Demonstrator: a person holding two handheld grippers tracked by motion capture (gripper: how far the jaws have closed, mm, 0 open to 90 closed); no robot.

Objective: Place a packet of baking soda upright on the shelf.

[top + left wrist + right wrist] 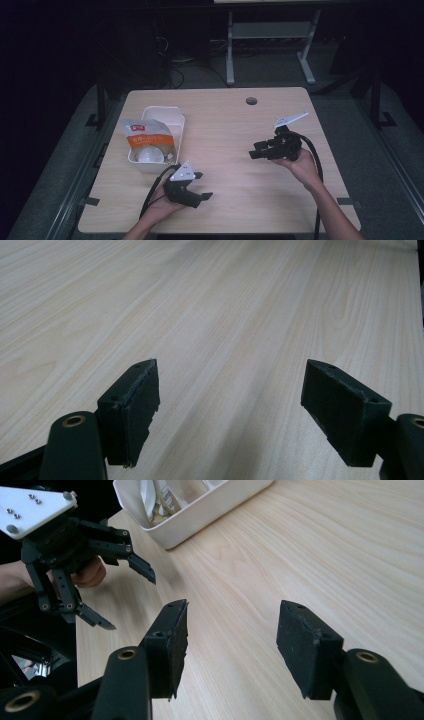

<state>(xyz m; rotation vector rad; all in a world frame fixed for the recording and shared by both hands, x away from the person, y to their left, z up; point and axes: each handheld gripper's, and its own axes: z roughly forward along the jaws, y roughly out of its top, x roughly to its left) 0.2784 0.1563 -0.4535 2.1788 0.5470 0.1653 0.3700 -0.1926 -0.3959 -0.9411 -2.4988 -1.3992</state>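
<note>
My left gripper sits low near the table's front edge, held from below by the left hand, jaws spread wide over bare wood with nothing between them. My right gripper is held in the right hand and points leftward across the tabletop, jaws likewise parted and empty. Just beyond the left gripper lies a white tray holding an orange-and-white pouch and a white bowl. The two grippers are well apart.
</note>
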